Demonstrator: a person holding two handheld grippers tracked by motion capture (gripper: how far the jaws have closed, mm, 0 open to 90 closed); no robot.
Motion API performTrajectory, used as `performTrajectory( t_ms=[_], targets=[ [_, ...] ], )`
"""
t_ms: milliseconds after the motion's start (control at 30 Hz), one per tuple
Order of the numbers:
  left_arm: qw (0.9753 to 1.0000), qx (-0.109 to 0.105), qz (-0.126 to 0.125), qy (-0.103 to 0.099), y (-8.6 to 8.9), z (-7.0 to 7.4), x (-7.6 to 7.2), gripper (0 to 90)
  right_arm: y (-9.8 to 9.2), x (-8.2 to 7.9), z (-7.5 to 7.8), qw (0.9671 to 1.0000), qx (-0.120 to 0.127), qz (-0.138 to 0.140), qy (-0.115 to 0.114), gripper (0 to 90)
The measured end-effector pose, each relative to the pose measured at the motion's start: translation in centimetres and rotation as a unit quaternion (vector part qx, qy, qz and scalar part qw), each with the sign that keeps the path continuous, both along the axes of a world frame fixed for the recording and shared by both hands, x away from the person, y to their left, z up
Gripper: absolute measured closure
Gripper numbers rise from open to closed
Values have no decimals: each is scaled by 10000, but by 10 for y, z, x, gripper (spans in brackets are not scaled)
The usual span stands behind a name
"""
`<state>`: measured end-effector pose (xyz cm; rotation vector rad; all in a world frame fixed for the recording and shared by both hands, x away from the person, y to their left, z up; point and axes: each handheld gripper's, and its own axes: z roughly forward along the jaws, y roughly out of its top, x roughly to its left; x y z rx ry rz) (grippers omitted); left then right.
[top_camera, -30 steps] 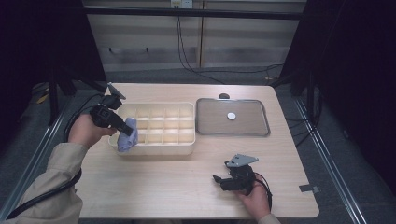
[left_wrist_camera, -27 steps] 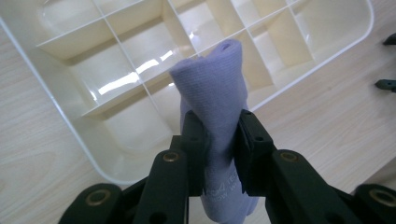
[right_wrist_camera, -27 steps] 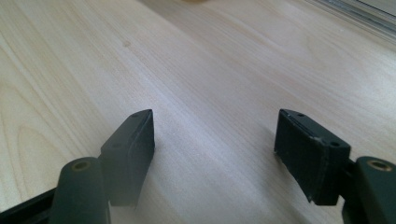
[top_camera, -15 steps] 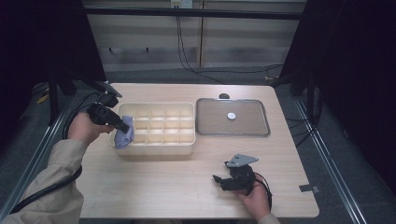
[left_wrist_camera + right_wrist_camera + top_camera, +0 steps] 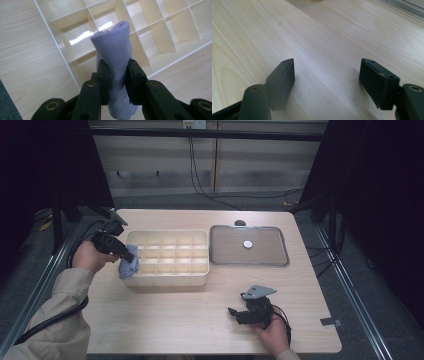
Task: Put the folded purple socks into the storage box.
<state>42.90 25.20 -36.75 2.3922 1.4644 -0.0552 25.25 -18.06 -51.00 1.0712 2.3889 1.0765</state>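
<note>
A pale wooden counter (image 5: 165, 320) is standing in a dark room, with black curtains at both sides and cables lying on the floor behind it. On the counter, a cream tray (image 5: 167, 279) with many small compartments is sitting a little toward 10 o'clock from the middle. Just beside it, at its 3 o'clock side, a grey metal pan (image 5: 225, 255) is lying flat, and a small white disc (image 5: 247, 243) is resting near the centre of the pan.

The left tool (image 5: 131, 256) is hanging over the 9 o'clock end of the tray. Its jaws are clenched on a folded lilac cloth (image 5: 116, 52). In the left gripper view the cloth is standing up between the two black pads, and its rounded top is lying above a compartment at the tray's end wall; the lower end is hanging down under the jaws. Whether the cloth is touching the tray floor, I cannot tell. In the high view the cloth (image 5: 128, 267) is showing at the tray's 9 o'clock rim.

The right tool (image 5: 235, 312) is resting low at about 5 o'clock of the counter, well apart from the tray. In the right gripper view its jaws are spread wide, holding nothing, over bare wood.
</note>
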Motion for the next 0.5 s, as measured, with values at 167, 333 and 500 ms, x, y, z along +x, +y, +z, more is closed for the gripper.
performTrajectory(
  t_ms=[167, 333, 500],
  targets=[
    [9999, 61, 52, 80, 4, -6, 2, 752, 0, 0, 0, 10000, 0, 2, 1, 285],
    [9998, 122, 63, 117, 6, -11, 4, 752, 0, 0, 0, 10000, 1, 1, 2, 285],
    [9998, 111, 118, 138, 6, -16, 5, 753, 0, 0, 0, 10000, 1, 1, 0, 286]
  ],
)
